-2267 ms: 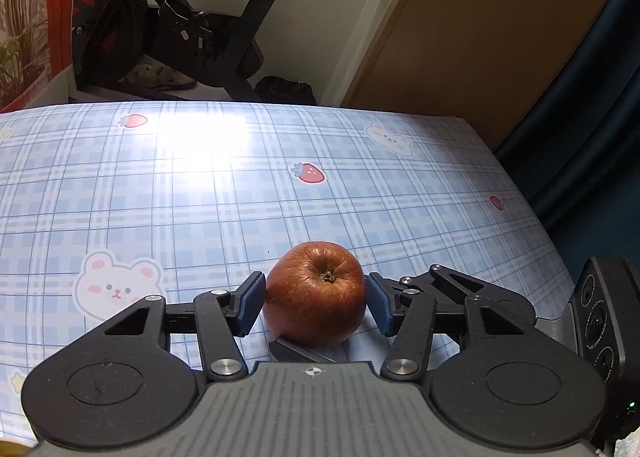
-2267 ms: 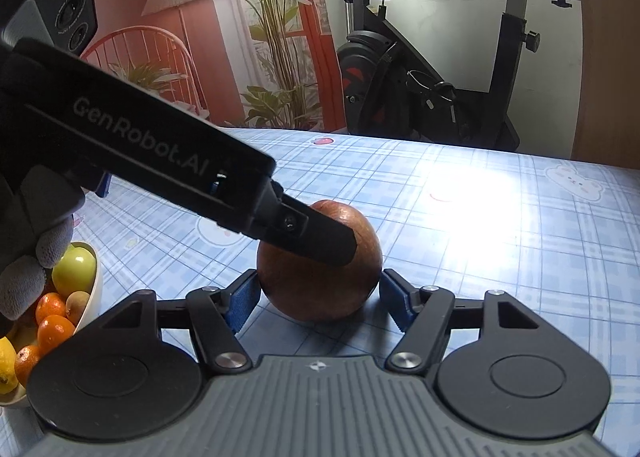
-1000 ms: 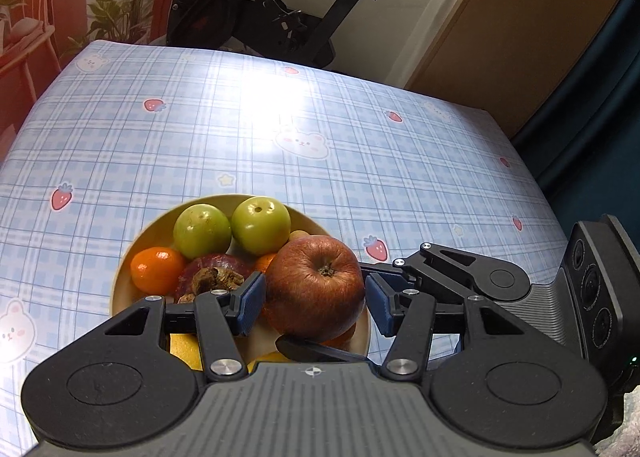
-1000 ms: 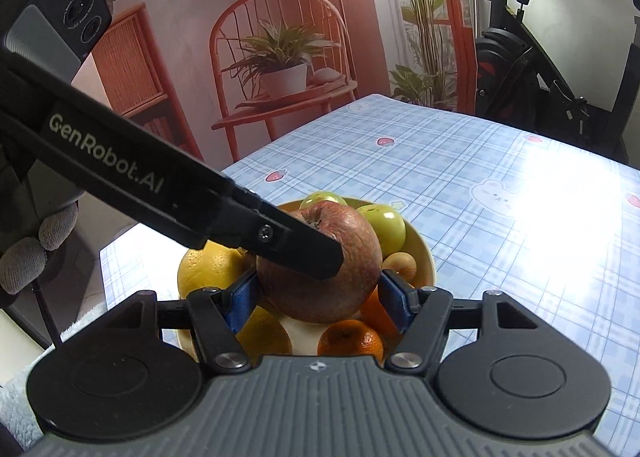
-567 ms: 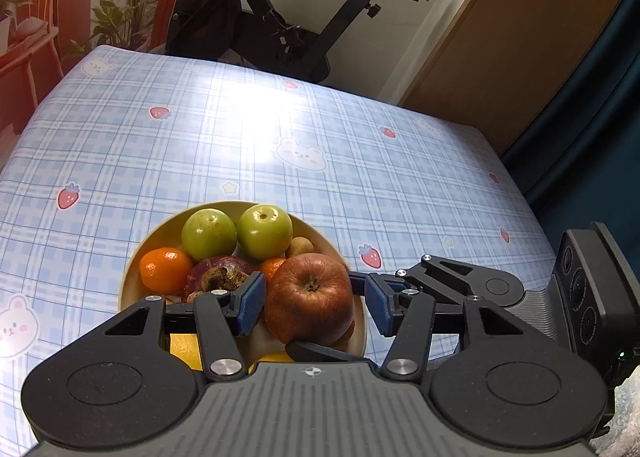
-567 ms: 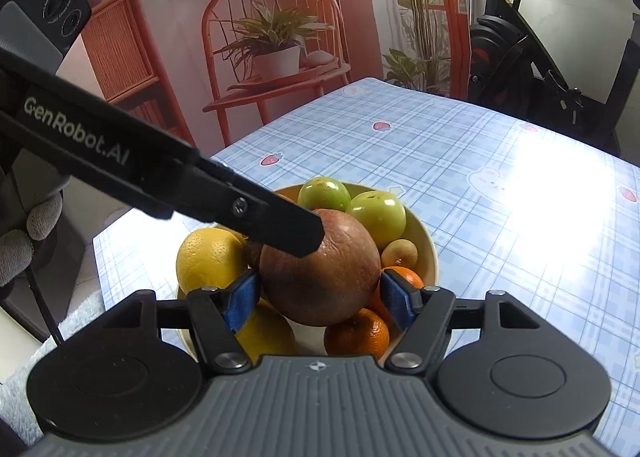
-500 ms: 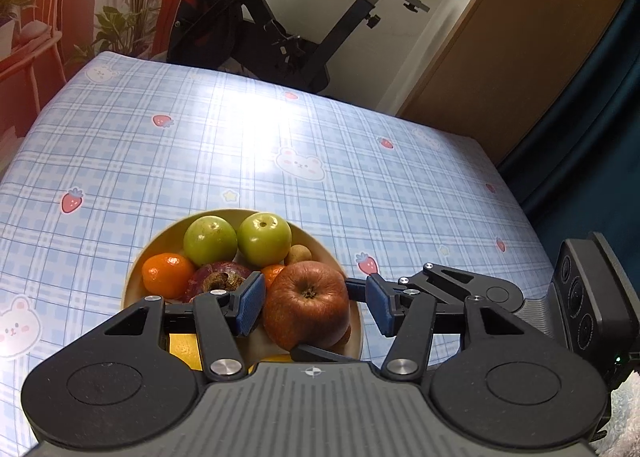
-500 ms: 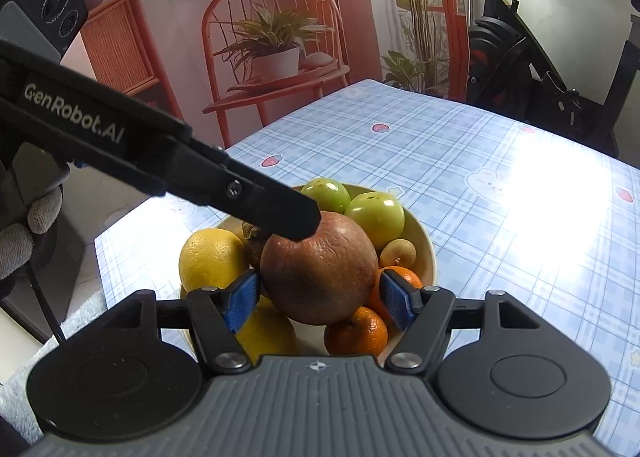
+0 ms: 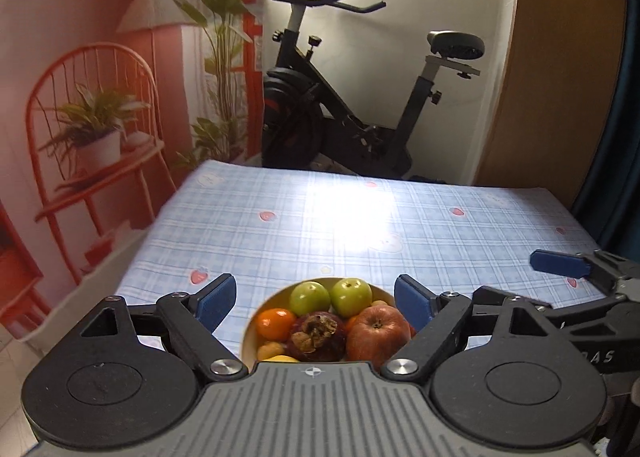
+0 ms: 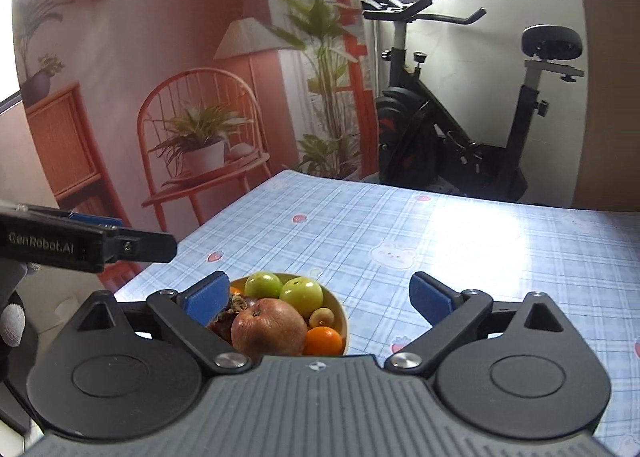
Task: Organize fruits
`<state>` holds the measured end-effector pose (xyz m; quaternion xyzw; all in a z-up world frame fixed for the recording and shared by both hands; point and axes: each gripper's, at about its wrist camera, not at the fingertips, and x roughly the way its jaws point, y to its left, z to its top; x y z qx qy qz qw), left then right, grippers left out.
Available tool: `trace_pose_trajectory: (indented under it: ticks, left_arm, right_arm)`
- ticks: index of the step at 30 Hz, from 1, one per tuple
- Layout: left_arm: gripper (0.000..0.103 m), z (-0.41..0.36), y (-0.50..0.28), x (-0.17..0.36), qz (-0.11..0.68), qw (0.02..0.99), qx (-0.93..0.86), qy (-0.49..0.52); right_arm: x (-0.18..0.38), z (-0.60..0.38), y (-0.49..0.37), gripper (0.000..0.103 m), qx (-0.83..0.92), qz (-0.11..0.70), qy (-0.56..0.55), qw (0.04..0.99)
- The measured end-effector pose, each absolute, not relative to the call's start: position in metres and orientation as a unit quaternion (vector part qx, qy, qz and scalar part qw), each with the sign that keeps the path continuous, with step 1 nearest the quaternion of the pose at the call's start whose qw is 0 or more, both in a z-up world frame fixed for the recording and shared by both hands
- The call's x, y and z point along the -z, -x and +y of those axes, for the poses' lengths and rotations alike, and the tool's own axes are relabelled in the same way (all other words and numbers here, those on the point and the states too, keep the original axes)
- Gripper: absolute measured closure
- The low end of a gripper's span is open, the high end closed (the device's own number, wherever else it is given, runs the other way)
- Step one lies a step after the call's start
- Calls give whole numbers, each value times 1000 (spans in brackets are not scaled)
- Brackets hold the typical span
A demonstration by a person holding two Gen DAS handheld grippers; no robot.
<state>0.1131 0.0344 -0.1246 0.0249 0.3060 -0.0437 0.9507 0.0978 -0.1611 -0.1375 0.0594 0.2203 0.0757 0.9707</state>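
Observation:
The red apple (image 9: 378, 333) (image 10: 268, 327) lies in the cream bowl (image 9: 249, 331) (image 10: 342, 317) among green apples (image 9: 310, 297), an orange (image 9: 276, 323) and a dark purple fruit (image 9: 318, 333). My left gripper (image 9: 316, 300) hangs above and behind the bowl. Its jaws are opening, wide apart, and the pads press on nothing. My right gripper (image 10: 320, 295) stands the same way over the bowl, its jaws opening and clear of the fruit. Each gripper shows in the other's view: the right gripper's blue pad (image 9: 560, 263), the left gripper's finger (image 10: 132, 245).
The bowl stands near the front left corner of the table with the blue checked cloth (image 9: 360, 225). The table's left edge drops off close beside it. An exercise bike (image 9: 360, 117) and a red chair with a plant (image 10: 200, 145) stand beyond. A gloved hand (image 10: 12, 321) shows at left.
Both grippers let go of the red apple, which now rests in the bowl. Their jaws spread wide, and both rose and tilted up away from the bowl.

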Motion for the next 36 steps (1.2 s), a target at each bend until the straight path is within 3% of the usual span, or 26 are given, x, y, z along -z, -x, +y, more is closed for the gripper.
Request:
trace_pose_trajectory:
  ticks: [7,14,36]
  left_arm:
    - [14,28,-77,85,277,960,37,-3]
    - [3,2,-25,48,210,975,50,-46]
    - [3,-14,8,32,181,981,46,-55]
  right_arm:
    - [86,-169,-56,0,17,193,-52,980]
    - [56,-173,-16,0,43,178,-71,981]
    - [36,-165,22,0,52,175,-59,981]
